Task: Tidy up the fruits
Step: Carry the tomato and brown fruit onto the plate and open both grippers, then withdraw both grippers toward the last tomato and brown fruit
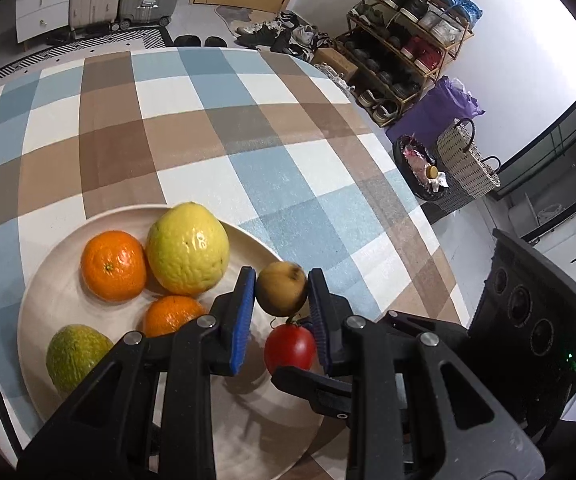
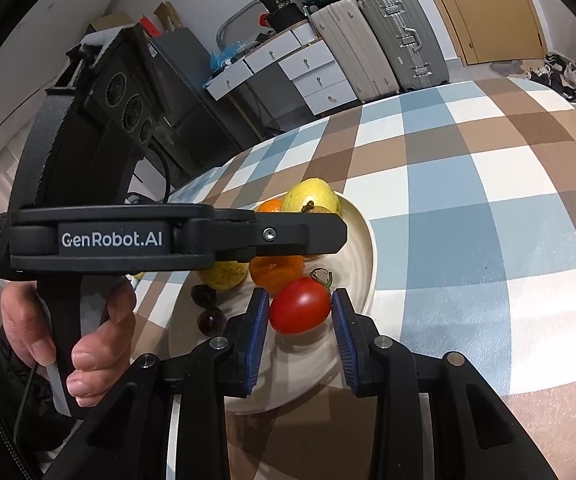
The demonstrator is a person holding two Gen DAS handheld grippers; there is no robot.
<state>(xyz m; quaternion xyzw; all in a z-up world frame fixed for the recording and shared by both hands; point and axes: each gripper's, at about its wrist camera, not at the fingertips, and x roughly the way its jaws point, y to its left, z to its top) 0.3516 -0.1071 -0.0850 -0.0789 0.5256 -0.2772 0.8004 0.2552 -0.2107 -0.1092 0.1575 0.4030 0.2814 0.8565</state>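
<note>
A cream plate (image 1: 60,280) on the checked tablecloth holds two oranges (image 1: 112,265), a large yellow citrus (image 1: 187,249) and a green fruit (image 1: 75,354). My left gripper (image 1: 282,294) is shut on a small brown-yellow fruit (image 1: 282,288) above the plate's right rim. My right gripper (image 2: 299,312) is shut on a red tomato (image 2: 299,311) over the plate (image 2: 363,248); the tomato also shows in the left wrist view (image 1: 289,346). The left gripper's body (image 2: 168,240) crosses the right wrist view and hides part of the fruit.
Two dark round fruits (image 2: 206,308) lie on the plate's left side in the right wrist view. The table edge curves at the right; past it stand a shoe rack (image 1: 403,40), a bin (image 1: 419,168) and a woven basket (image 1: 465,160). Suitcases (image 2: 375,40) stand behind.
</note>
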